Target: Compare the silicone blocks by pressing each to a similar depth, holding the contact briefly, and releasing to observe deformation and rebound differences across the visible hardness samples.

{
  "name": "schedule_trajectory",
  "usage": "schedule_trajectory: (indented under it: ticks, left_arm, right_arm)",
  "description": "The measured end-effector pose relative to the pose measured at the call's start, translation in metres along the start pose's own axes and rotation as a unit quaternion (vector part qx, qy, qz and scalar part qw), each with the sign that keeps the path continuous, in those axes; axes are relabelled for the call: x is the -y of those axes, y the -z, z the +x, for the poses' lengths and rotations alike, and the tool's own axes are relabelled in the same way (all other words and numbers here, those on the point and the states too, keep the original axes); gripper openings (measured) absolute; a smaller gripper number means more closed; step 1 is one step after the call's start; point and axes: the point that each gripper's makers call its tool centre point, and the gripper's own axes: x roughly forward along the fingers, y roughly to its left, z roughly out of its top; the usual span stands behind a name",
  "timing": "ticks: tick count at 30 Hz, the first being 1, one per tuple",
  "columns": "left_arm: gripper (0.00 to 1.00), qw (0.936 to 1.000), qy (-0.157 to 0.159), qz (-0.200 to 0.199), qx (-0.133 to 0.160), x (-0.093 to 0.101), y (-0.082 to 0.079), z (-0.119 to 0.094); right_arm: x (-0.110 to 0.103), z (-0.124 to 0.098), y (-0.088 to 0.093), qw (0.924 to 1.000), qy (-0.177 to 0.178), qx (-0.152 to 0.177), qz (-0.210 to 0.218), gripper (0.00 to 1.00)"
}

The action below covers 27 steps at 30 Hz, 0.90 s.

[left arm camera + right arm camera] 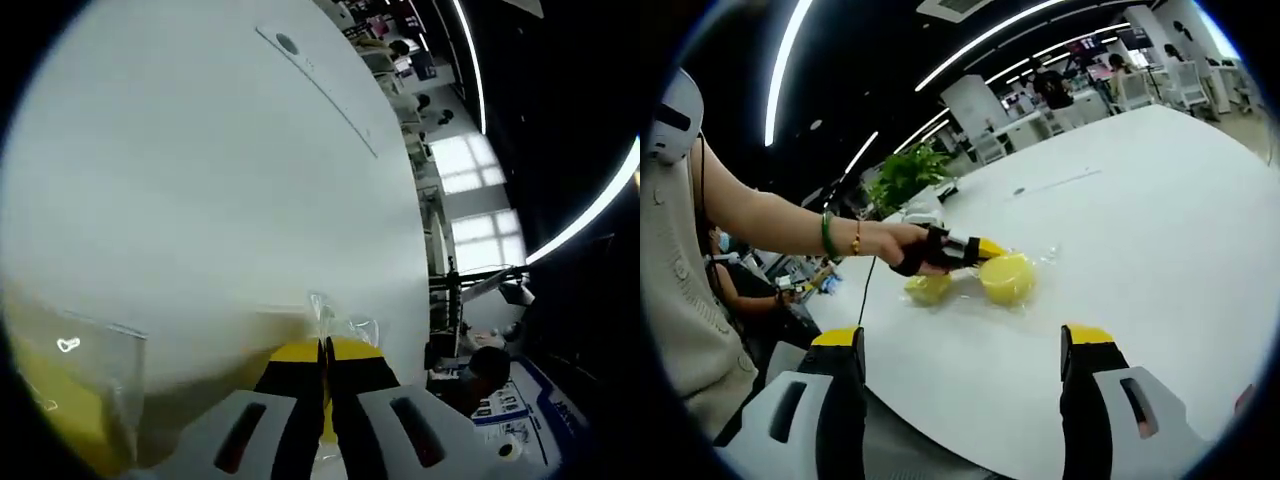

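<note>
While the left tool (985, 249), jaws shut on a wrapped yellow silicone block (1007, 277) at mid-frame on the white bench (1140, 200), apparently squeezed to test its give, the right tool (965, 350) hung wide open and empty at lower frame, waiting.

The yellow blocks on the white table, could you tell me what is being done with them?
A person is testing them with two handheld grippers. The left gripper, jaws closed, touches the larger yellow block, which lies in clear wrapping on the white table; a smaller yellow piece lies beside it. The right gripper hovers open, short of them.
</note>
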Motion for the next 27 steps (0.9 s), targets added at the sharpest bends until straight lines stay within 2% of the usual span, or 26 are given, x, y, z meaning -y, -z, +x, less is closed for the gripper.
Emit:
schedule_trajectory:
  ticks: [4, 7, 10, 12, 27]
  left_arm:
    - [0.00, 1.0000, -0.001, 0.002, -0.004, 0.003, 0.001, -0.001]
    - [0.00, 0.9995, 0.016, 0.028, -0.004, 0.012, 0.003, -0.003]
    - [0.00, 0.9991, 0.024, 0.035, -0.007, 0.019, 0.006, -0.007]
    - [0.00, 0.9986, 0.042, 0.029, -0.010, 0.027, 0.009, -0.010]
    - [0.00, 0.9955, 0.086, 0.040, -0.003, 0.049, 0.030, -0.040]
  right_arm:
    - [-0.001, 0.000, -0.002, 1.0000, -0.001, -0.002, -0.006, 0.73]
    - [-0.003, -0.002, -0.006, 1.0000, -0.002, 0.003, -0.008, 0.73]
    - [-0.004, -0.003, -0.006, 0.9999, -0.002, 0.003, -0.011, 0.74]
    - [-0.005, -0.004, -0.005, 0.9999, -0.001, 0.002, -0.013, 0.74]
    - [-0.029, -0.013, -0.010, 0.9992, -0.010, 0.005, -0.038, 0.75]
